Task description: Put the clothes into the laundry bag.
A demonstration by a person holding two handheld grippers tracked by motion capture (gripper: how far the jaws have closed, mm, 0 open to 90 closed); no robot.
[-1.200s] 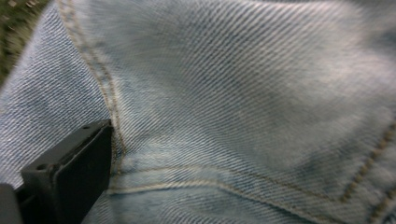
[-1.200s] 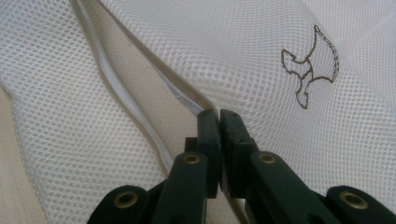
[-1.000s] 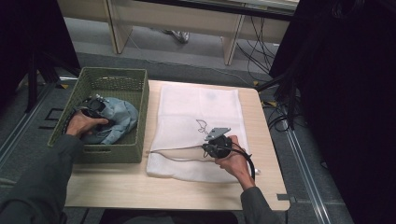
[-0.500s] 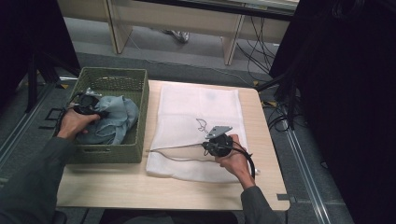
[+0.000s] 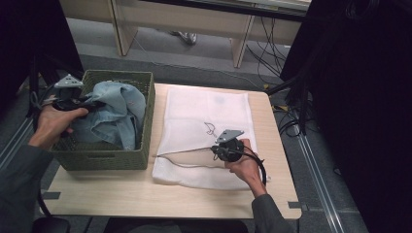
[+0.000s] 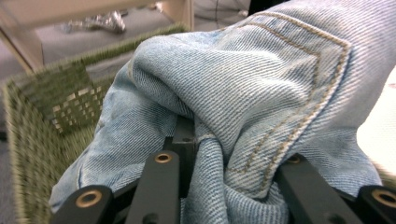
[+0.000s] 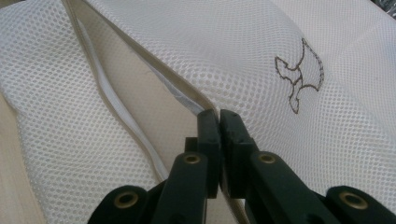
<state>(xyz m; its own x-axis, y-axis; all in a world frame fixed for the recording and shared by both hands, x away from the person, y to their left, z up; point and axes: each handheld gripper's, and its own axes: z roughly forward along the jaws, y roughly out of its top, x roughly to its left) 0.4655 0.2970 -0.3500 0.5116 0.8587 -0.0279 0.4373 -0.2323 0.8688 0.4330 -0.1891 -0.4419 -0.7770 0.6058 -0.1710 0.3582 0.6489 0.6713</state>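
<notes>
- Jeans point(image 5: 114, 114): light denim, bunched, raised partly out of the basket point(image 5: 142, 145) at the surface's point(image 5: 121, 194) left end; likely bound for the bag.
- Left gripper point(image 5: 90, 103): jaws had just been closing, now clamped on a denim fold point(image 6: 219, 154) for the lift.
- Bag point(image 5: 204, 121): white mesh, flat on the surface right of the basket, opening edge toward it.
- Right gripper point(image 7: 219, 116): jaws pinched tight on the bag's upper rim point(image 7: 187, 100), probably to hold the mouth open.
</notes>
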